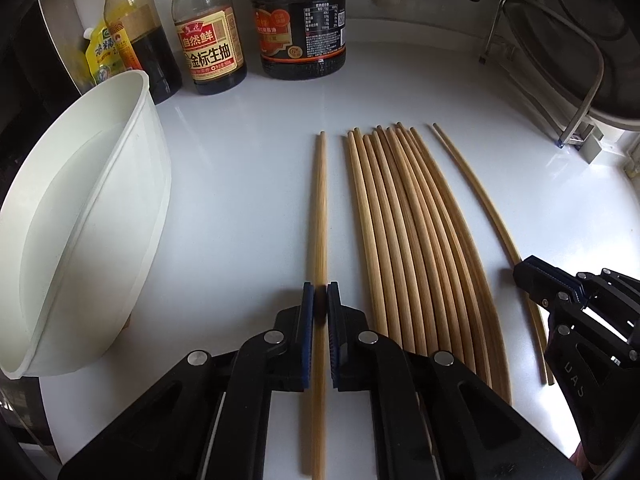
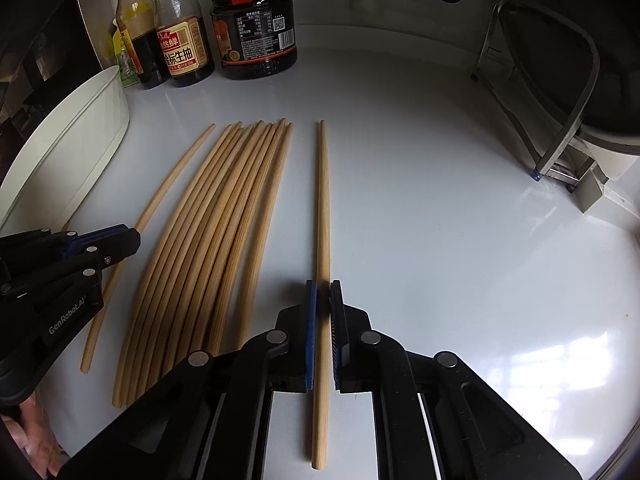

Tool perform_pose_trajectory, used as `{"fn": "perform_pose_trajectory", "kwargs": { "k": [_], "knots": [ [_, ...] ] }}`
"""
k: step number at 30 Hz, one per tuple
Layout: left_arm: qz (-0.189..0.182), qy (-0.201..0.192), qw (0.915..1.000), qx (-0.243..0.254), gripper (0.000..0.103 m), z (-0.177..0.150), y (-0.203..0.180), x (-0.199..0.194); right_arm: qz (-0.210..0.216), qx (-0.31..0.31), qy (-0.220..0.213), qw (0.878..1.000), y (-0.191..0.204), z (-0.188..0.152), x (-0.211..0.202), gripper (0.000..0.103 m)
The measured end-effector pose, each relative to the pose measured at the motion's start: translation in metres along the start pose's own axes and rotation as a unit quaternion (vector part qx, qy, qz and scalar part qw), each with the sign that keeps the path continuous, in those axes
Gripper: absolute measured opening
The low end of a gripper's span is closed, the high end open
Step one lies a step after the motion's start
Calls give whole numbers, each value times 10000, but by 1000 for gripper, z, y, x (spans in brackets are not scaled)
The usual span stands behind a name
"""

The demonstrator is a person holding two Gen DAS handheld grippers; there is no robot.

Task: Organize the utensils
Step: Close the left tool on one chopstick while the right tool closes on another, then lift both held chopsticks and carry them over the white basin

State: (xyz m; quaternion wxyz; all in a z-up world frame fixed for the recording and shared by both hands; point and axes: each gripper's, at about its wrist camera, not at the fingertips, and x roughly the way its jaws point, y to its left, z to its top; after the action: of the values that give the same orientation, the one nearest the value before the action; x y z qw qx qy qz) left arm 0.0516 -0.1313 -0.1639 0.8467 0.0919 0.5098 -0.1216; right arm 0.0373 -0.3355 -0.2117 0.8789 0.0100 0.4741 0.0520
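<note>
Several wooden chopsticks [image 1: 412, 240] lie side by side on the white counter [image 1: 240, 168]; they also show in the right wrist view [image 2: 224, 232]. My left gripper [image 1: 321, 300] is shut on a single chopstick [image 1: 319, 208] left of the bundle. My right gripper [image 2: 323, 300] is shut on another single chopstick [image 2: 323, 200] right of the bundle. The right gripper shows in the left wrist view [image 1: 532, 276] over that chopstick [image 1: 472, 184]. The left gripper shows in the right wrist view [image 2: 124, 240]. A white tub [image 1: 80, 220] stands at the left.
Sauce bottles [image 1: 208, 40] and a dark jar [image 1: 300, 28] line the back wall. A metal rack [image 1: 560, 80] with a pot stands at the back right. The counter edge curves at the right. The tub also shows in the right wrist view [image 2: 72, 148].
</note>
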Motion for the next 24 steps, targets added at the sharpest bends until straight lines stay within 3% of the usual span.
{"fn": "perform_pose_trajectory", "kwargs": {
  "k": [14,18,24],
  "knots": [
    [-476,-225,9986,-56,7,23,14,-45,130,299,-270,9991,2,17,-48,6],
    [-513,-459,9975,-130,7,32,32,-75,268,168,-486,9983,22,36,-74,6],
    [-190,-600,9965,-554,7,35,92,-104,656,-228,-766,9946,80,75,-95,6]
  ]
}}
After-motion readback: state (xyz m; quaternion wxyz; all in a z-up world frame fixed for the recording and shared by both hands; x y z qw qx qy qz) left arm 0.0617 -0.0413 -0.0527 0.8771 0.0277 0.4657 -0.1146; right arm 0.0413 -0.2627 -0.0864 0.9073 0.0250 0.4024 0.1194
